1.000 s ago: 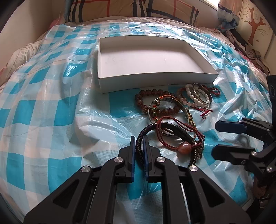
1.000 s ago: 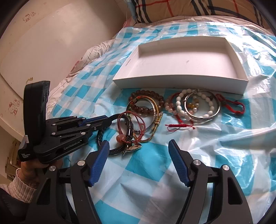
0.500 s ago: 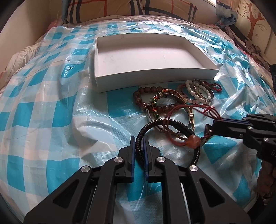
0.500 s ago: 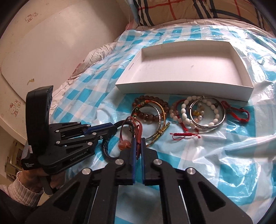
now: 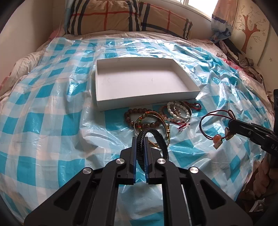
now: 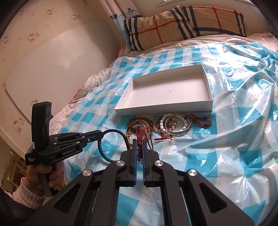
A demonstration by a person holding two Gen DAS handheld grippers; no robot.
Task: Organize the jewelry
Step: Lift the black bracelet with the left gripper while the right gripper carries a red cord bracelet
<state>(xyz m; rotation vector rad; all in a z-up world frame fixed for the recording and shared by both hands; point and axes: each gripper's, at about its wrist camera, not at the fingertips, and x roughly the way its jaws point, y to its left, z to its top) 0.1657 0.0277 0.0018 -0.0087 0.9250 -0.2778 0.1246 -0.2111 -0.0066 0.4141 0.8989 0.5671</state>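
With my left fingers (image 5: pixel 139 149) pinching the black braided bracelet (image 5: pixel 157 137) and my right fingers (image 6: pixel 138 147) pinching the red cord bracelet (image 5: pixel 214 125), I judge both go next into the white box (image 5: pixel 139 102) ahead.

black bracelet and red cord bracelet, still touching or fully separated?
Apart. The left wrist view shows the black bracelet clamped in the left gripper, while the red cord bracelet hangs from the right gripper, with checked sheet between them.

Daylight enters from a window (image 5: pixel 196 5) at the top of the left view, blown out to white. The plastic sheet (image 5: pixel 217 69) throws bright glare patches. The white box (image 5: pixel 139 83) holds soft shadows along its walls. Fisheye bending curves the edges, corners vignette black; focus is sharp throughout.
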